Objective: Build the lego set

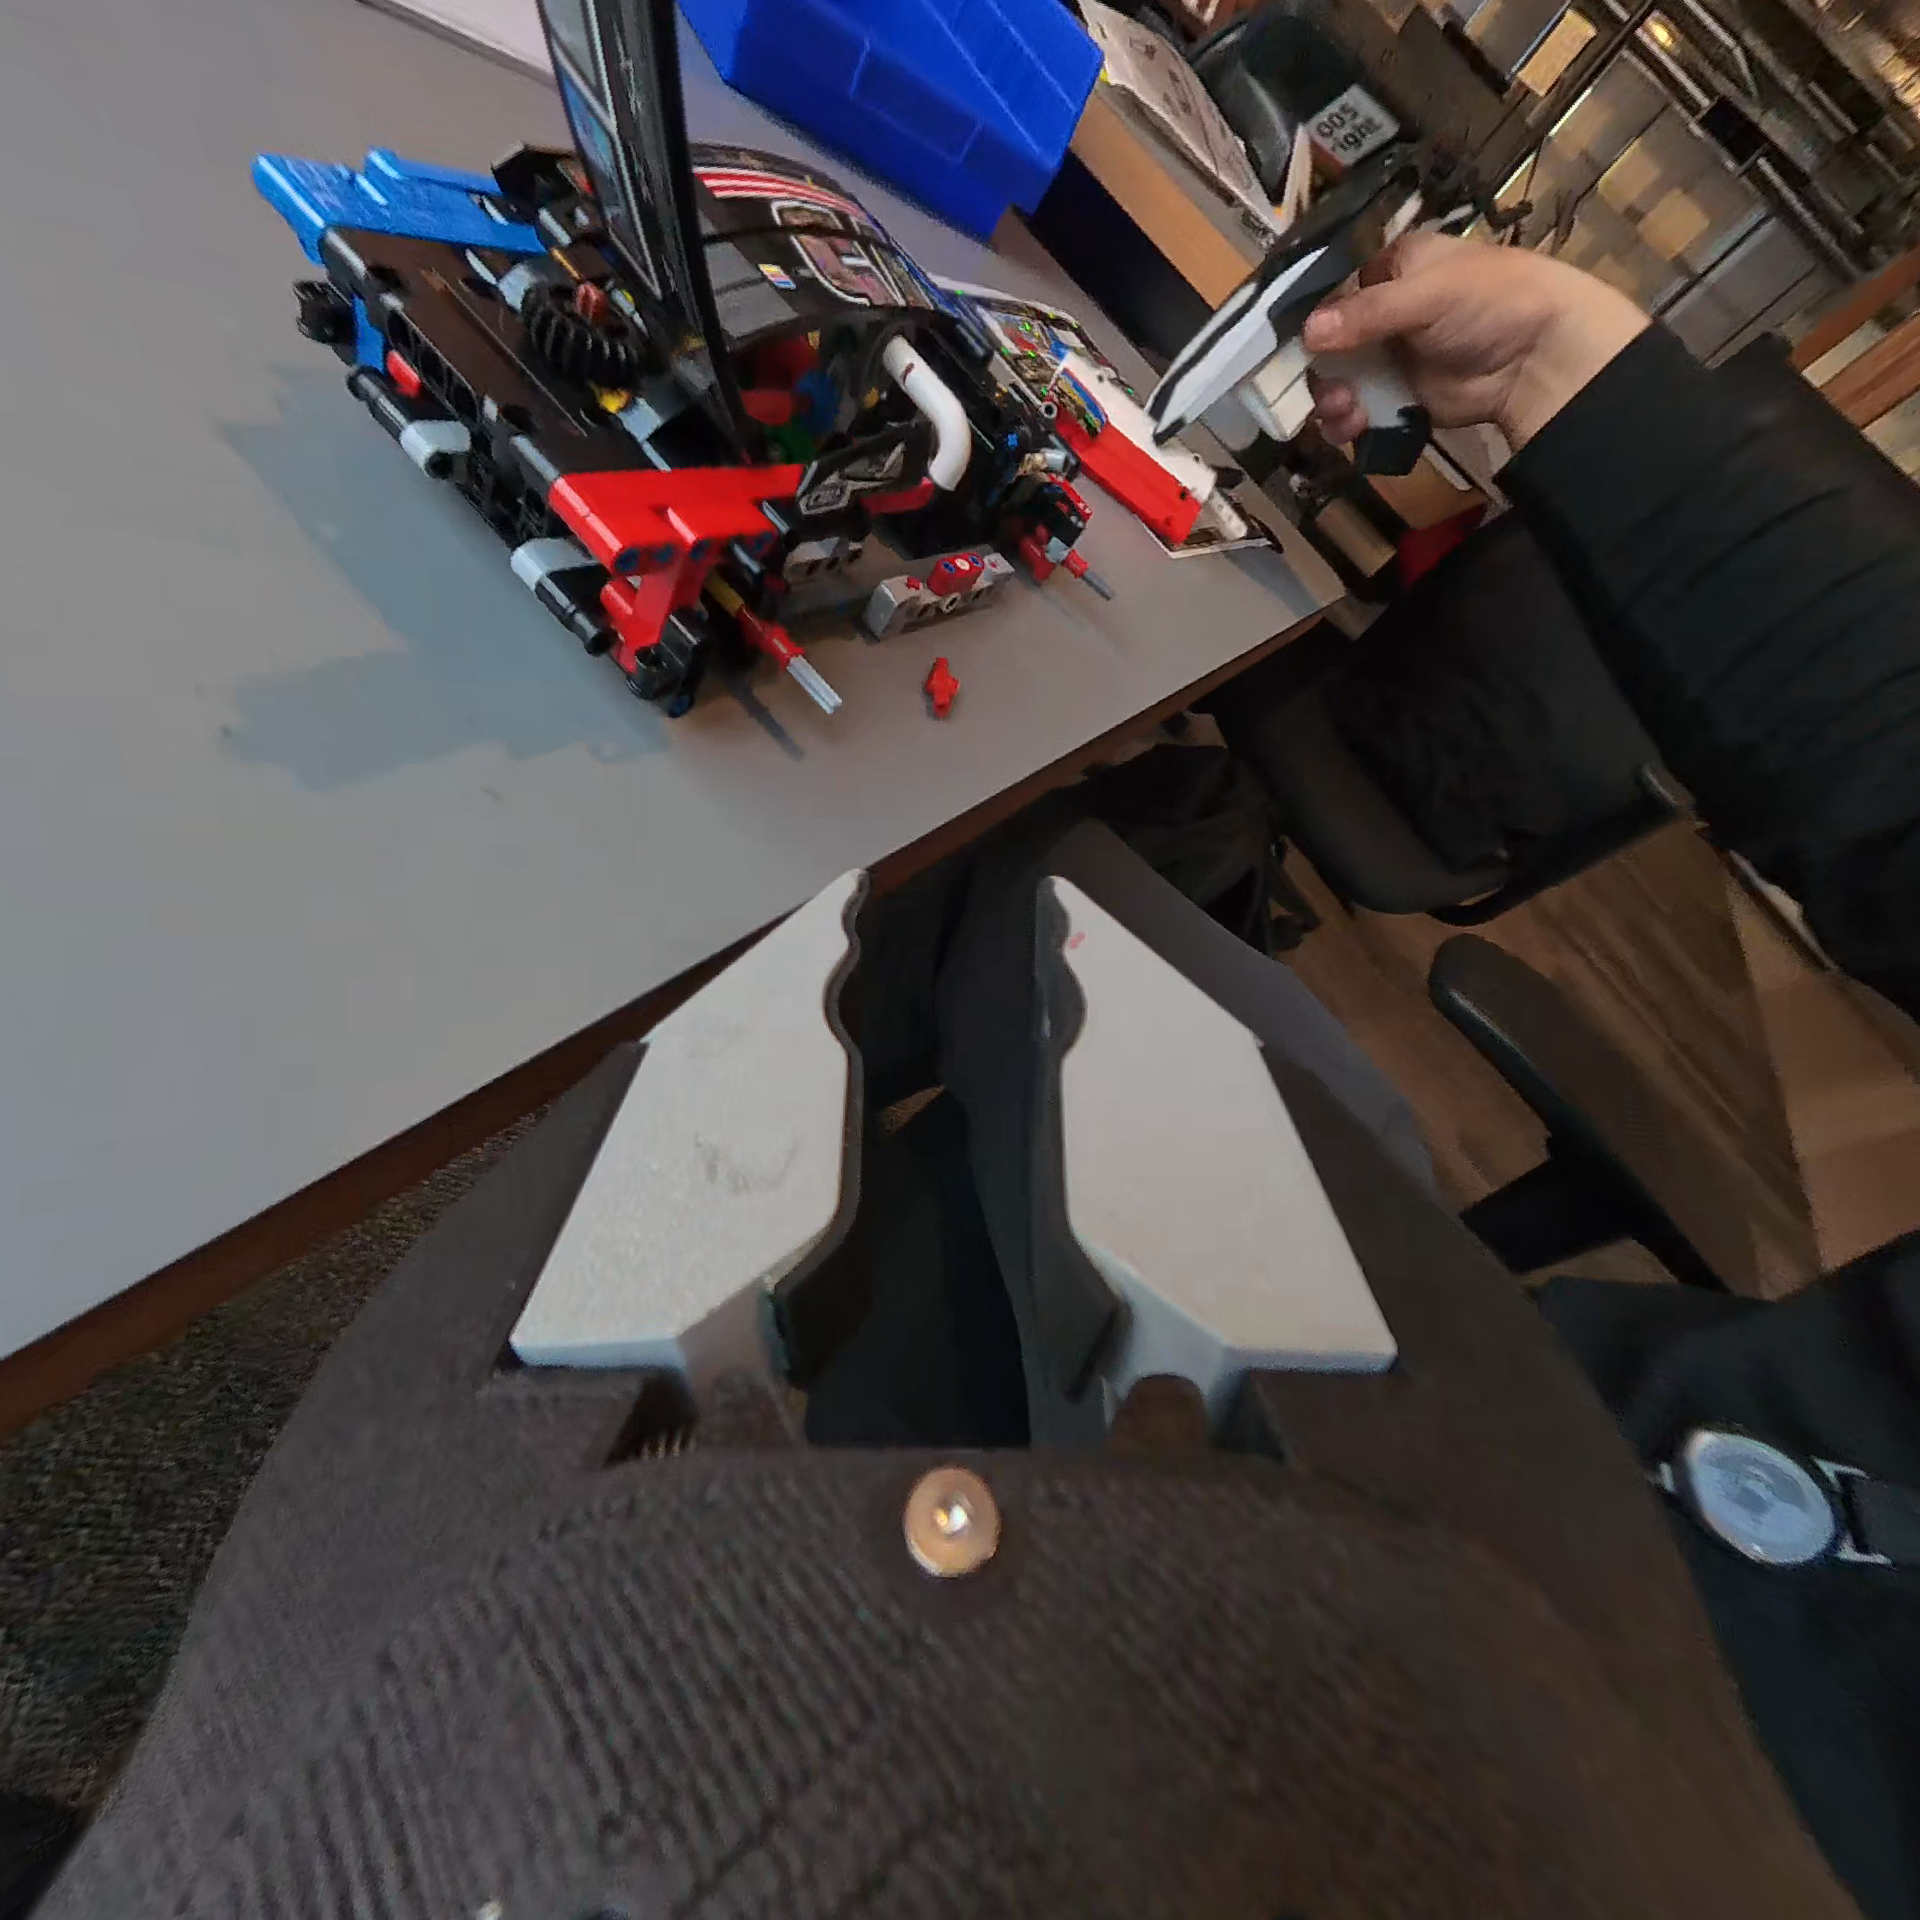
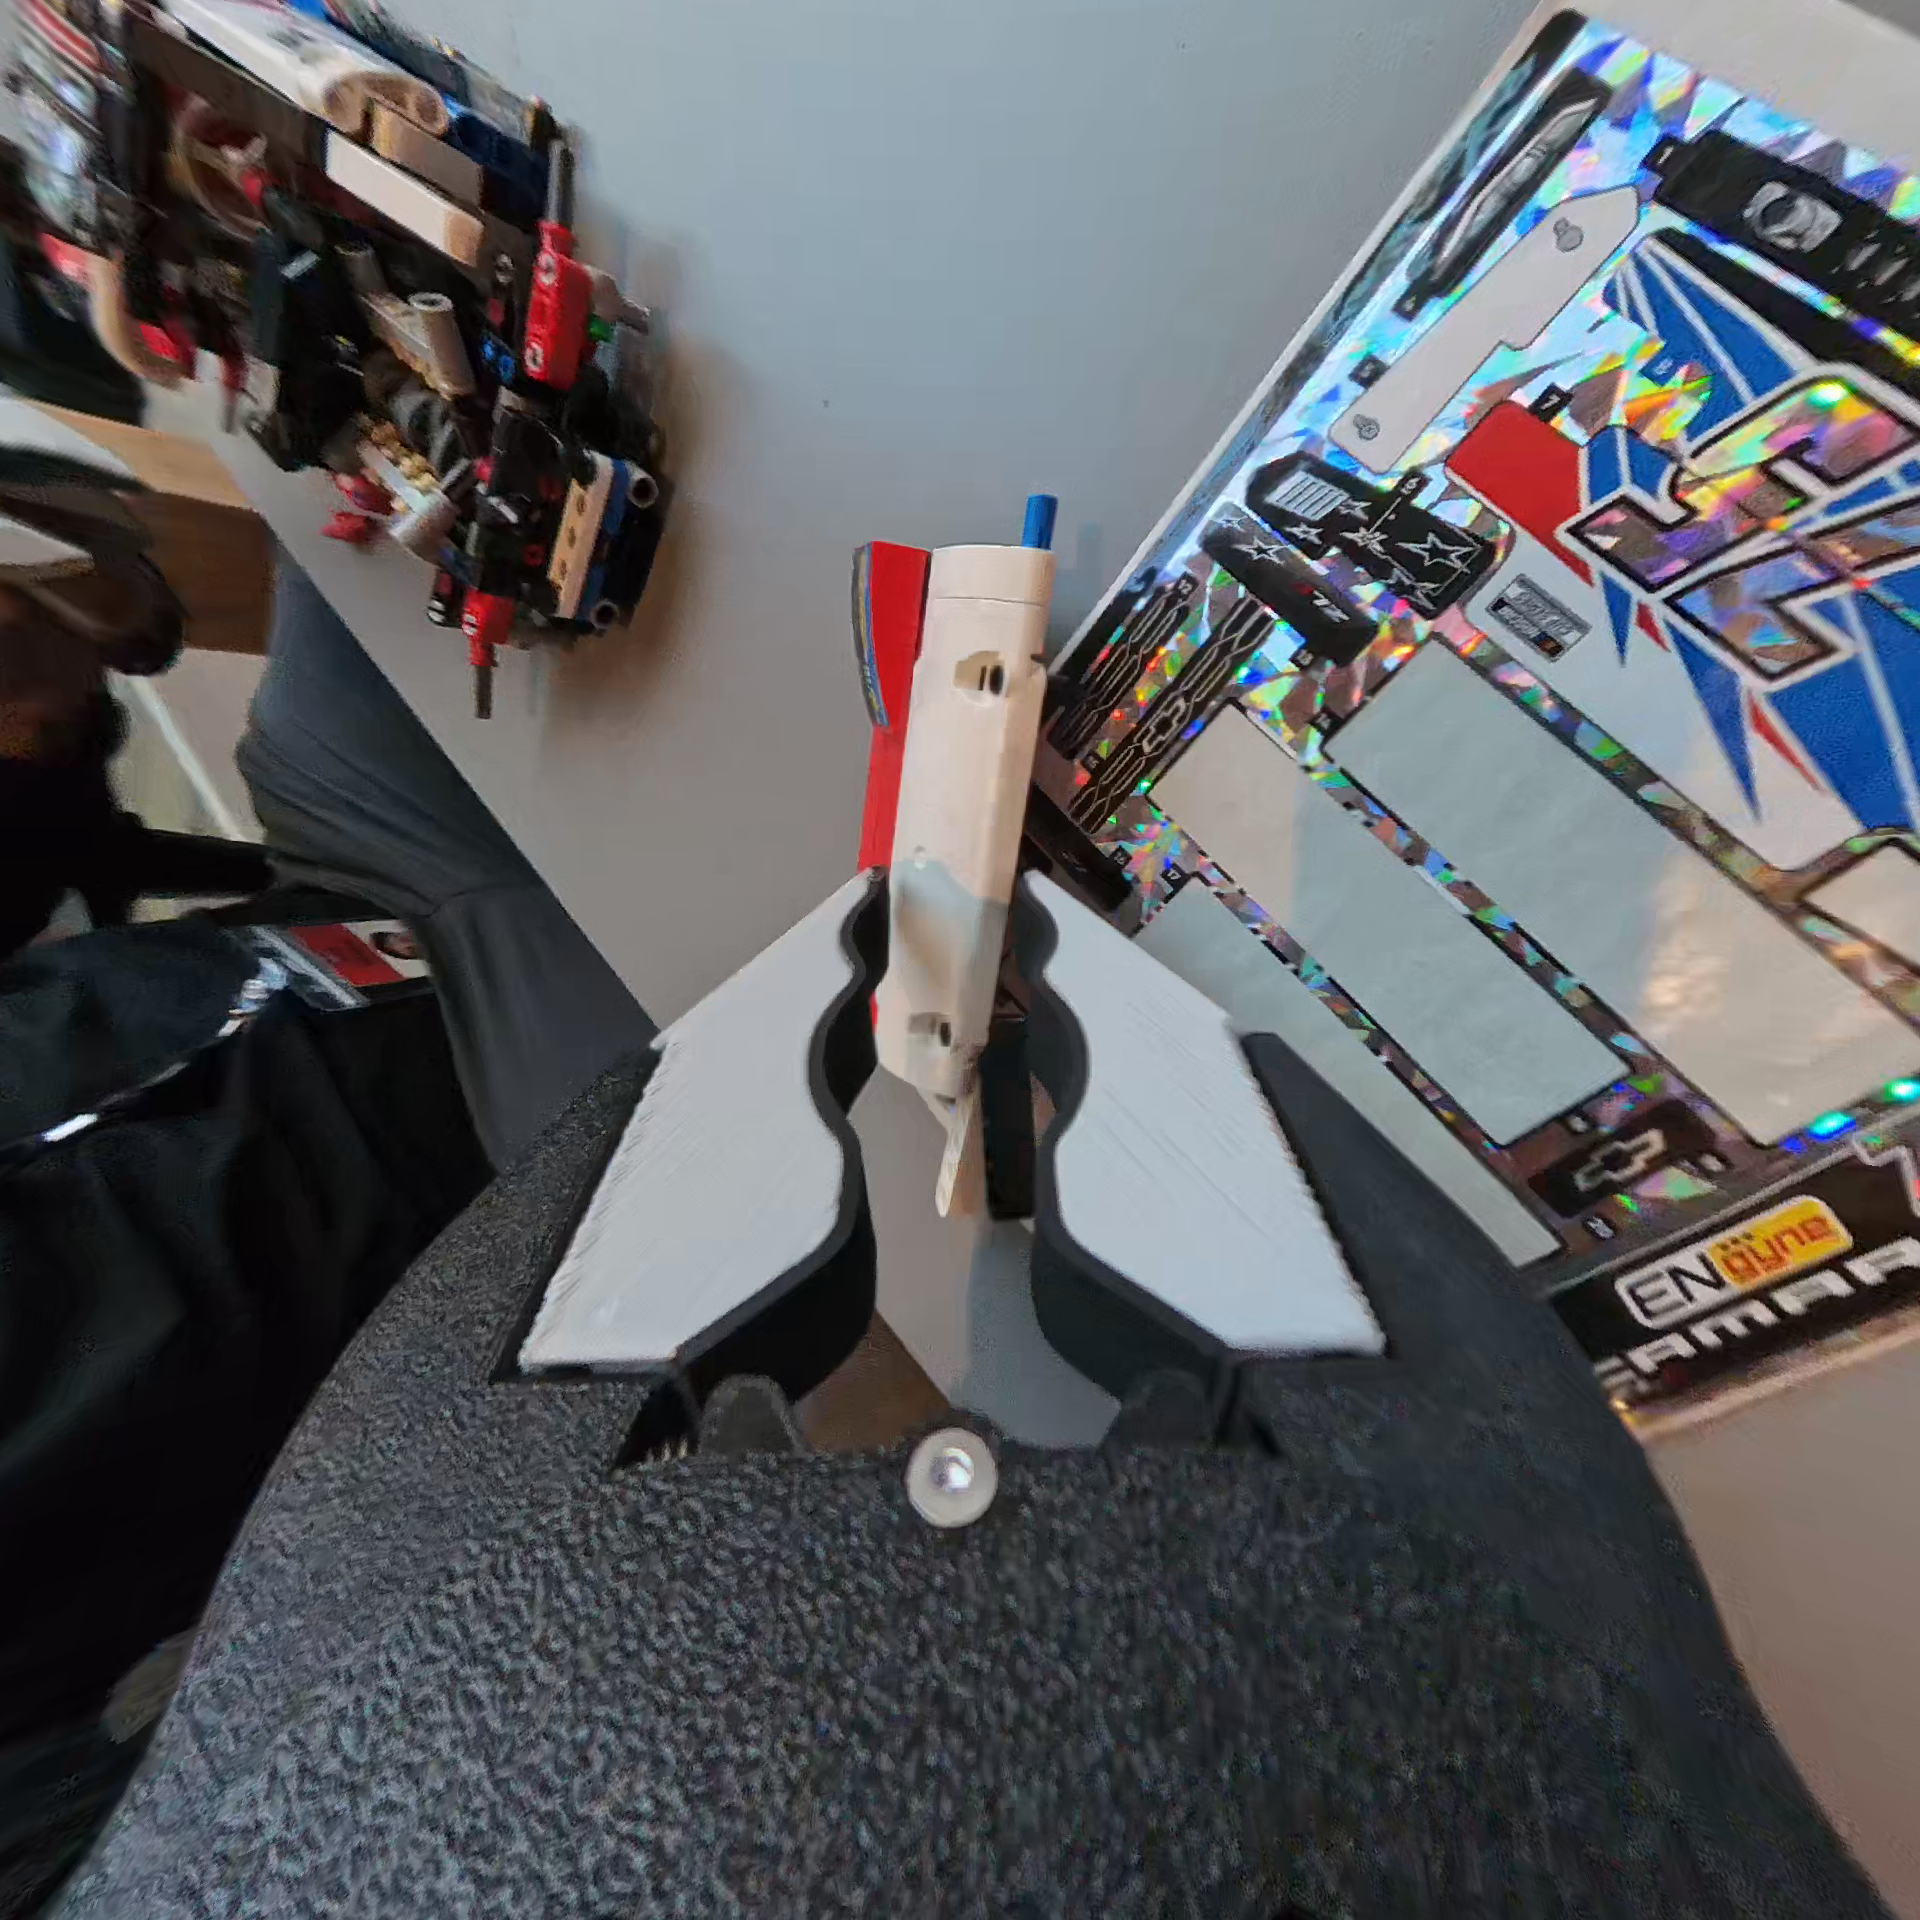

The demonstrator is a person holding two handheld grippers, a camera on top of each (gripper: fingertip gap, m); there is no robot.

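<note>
The partly built lego car (image 1: 644,416), black with red and blue panels, lies on the grey table (image 1: 208,831); it also shows in the right wrist view (image 2: 436,343). My right gripper (image 2: 948,883) is shut on a white and red panel piece (image 2: 966,727) with a blue pin at its far end, over the sticker sheet (image 2: 1507,779). In the left wrist view a hand holds that gripper (image 1: 1169,416) at the table's far right corner, on the panel piece (image 1: 1132,473). My left gripper (image 1: 951,883) is open and empty, off the table's near edge.
A small red piece (image 1: 940,686) and a grey beam with red pins (image 1: 935,603) lie loose in front of the car. A blue bin (image 1: 914,94) stands behind it. A black office chair (image 1: 1455,779) stands beside the table. One gripper's finger ends stand about 35 cm off the other's.
</note>
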